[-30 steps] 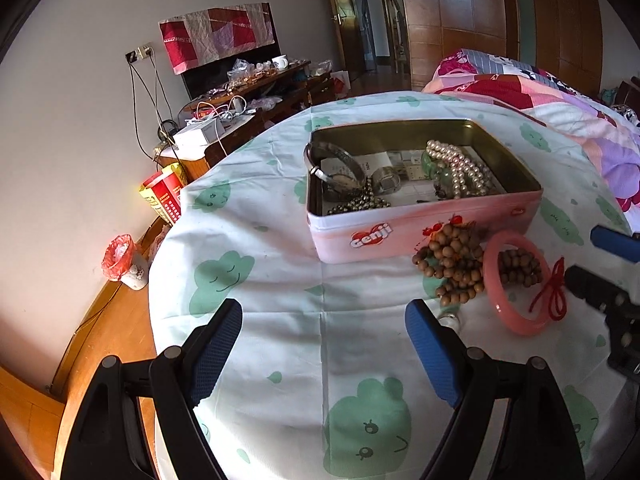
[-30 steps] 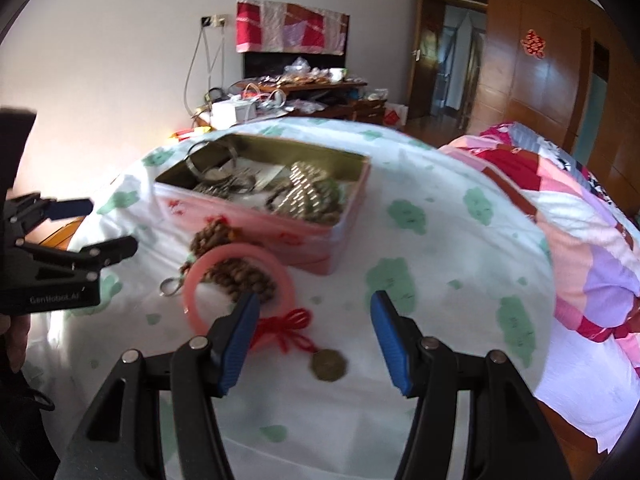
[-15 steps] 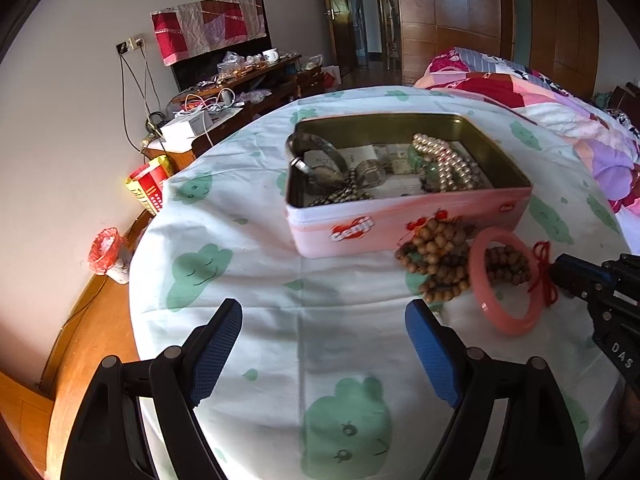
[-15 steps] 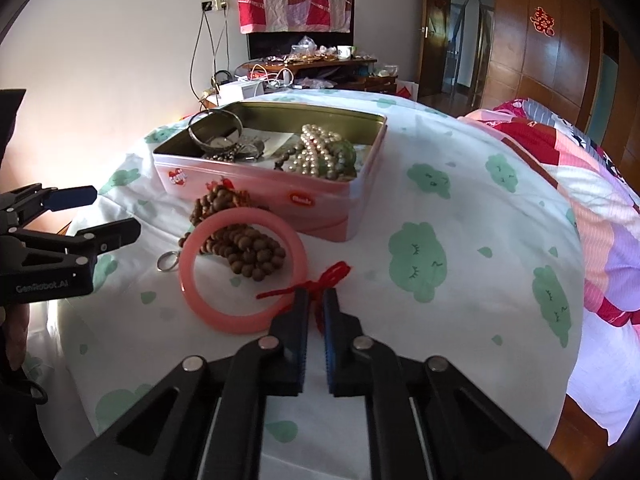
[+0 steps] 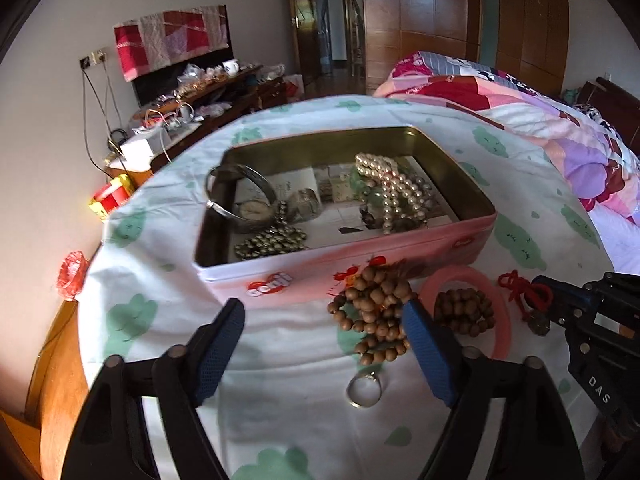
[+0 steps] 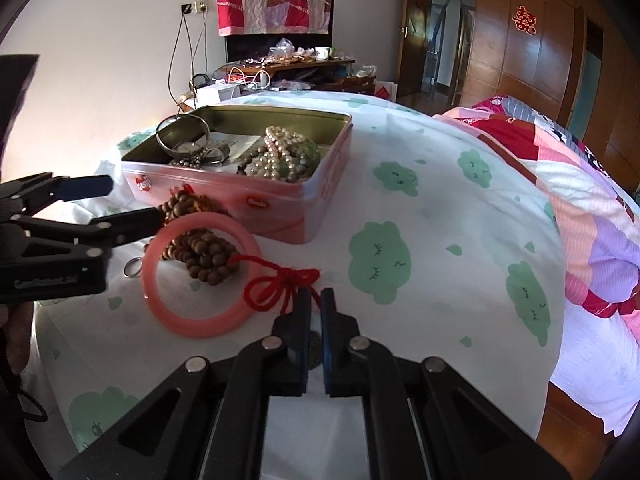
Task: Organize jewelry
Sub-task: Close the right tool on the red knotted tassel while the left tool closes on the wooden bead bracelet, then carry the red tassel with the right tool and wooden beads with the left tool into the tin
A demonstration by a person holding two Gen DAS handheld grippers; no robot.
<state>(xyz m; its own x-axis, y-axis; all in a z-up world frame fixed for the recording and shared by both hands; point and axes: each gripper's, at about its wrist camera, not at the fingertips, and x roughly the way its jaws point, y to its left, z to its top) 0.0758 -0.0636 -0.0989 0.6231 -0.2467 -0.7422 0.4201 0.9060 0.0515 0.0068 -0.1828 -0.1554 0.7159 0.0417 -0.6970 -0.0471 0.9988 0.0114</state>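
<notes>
The open pink tin (image 5: 400,252) holds pearls, a watch and other pieces. In front of it lie wooden beads (image 5: 372,312), a pink bangle (image 5: 502,320) and a silver ring (image 5: 364,392). My left gripper (image 5: 324,340) hovers over the cloth facing the beads, jaws closing, with no pad pressing on anything. Its right finger (image 5: 428,352) is beside the beads. My right gripper (image 6: 316,300) is shut on the red cord (image 6: 280,284), which trails to the bangle (image 6: 192,324). A coin pendant (image 6: 314,350) shows under the fingers. The left gripper (image 6: 116,204) enters from the left, near the beads (image 6: 204,252).
The round table wears a white cloth with green cloud prints (image 6: 378,256). A bed with a patchwork quilt (image 6: 580,184) stands close on the right. A cluttered sideboard (image 6: 280,68) lines the far wall. The floor drops away at the table's left edge (image 5: 52,360).
The right gripper went from open to shut on the red cord. The left gripper moved in toward the tin and beads, and its jaws narrowed a little.
</notes>
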